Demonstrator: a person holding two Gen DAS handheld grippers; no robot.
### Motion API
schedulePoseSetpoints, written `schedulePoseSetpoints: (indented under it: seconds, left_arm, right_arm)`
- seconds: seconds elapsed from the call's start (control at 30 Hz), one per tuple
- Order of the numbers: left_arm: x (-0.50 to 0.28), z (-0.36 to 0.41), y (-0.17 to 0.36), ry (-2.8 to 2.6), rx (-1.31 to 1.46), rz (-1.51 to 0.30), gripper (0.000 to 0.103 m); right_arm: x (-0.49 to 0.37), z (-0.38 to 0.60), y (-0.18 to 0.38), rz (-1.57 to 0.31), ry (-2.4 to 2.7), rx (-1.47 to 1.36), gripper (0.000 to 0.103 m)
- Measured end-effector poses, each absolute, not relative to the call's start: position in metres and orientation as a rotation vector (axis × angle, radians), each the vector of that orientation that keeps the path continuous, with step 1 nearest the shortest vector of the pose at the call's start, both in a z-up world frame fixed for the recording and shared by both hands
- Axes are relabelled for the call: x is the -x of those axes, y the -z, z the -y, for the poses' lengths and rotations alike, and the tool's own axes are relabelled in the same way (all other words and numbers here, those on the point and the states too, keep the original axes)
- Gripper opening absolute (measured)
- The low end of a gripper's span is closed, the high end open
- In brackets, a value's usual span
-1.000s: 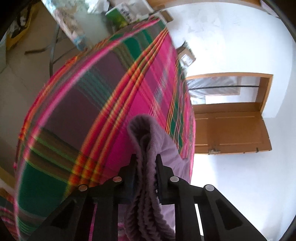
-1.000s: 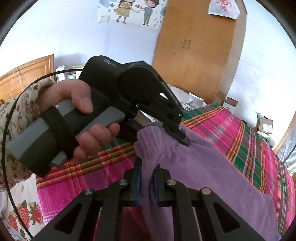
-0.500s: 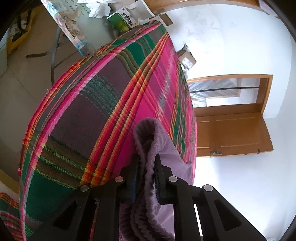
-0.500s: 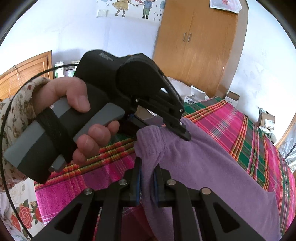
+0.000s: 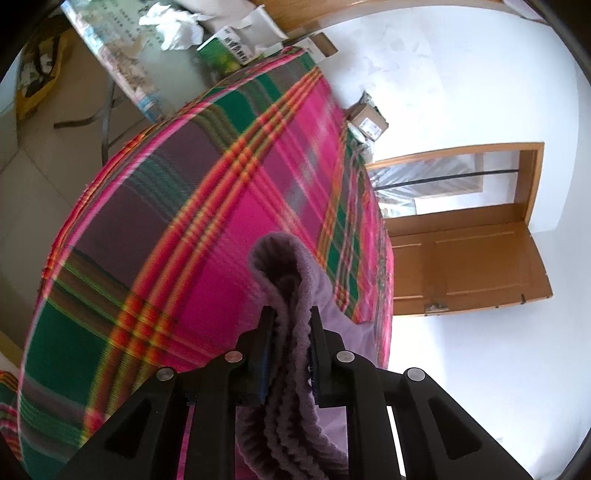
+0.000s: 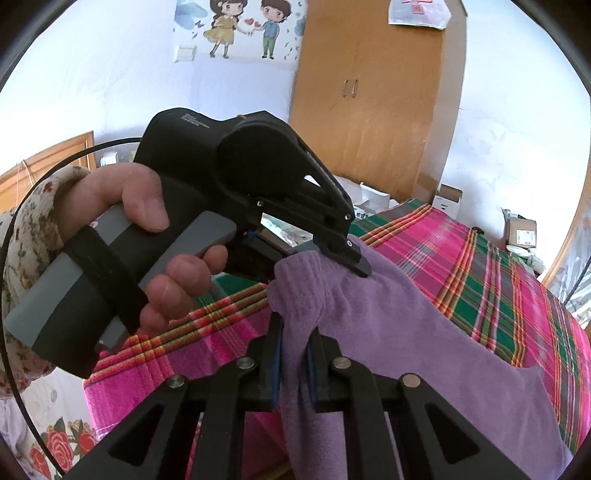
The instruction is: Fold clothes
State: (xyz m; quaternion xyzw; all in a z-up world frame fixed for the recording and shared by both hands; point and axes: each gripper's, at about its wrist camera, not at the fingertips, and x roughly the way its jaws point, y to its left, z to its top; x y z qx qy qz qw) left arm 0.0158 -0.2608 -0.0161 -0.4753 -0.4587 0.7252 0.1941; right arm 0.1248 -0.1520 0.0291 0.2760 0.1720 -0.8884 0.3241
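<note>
Left claw (image 5: pixel 290 325) clamped on a bunched, ribbed edge of the purple garment (image 5: pixel 291 280), lifted above the pink-and-green plaid bedspread (image 5: pixel 207 229). Right claw (image 6: pixel 294 334) likewise pinched shut on a fold of the same garment (image 6: pixel 406 332), just beside the left claw (image 6: pixel 354 264), gripped by a hand (image 6: pixel 147 236) in a floral sleeve (image 6: pixel 26 236). Rest of the purple cloth draped down across the plaid bed. Behind: wooden wardrobe (image 6: pixel 373 96), cartoon wall sticker (image 6: pixel 242 27), cardboard boxes (image 6: pixel 521 230) by the wall.
</note>
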Motion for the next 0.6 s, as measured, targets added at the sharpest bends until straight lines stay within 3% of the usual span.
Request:
schedulePoseSetpoints:
  seconds: [0.6]
  left_arm:
    - [-0.006, 0.185, -0.035, -2.014, 1.263, 1.141, 0.016]
  right_arm:
    - [-0.154, 0.09, -0.069, -0.323, 2.463, -0.625, 0.011]
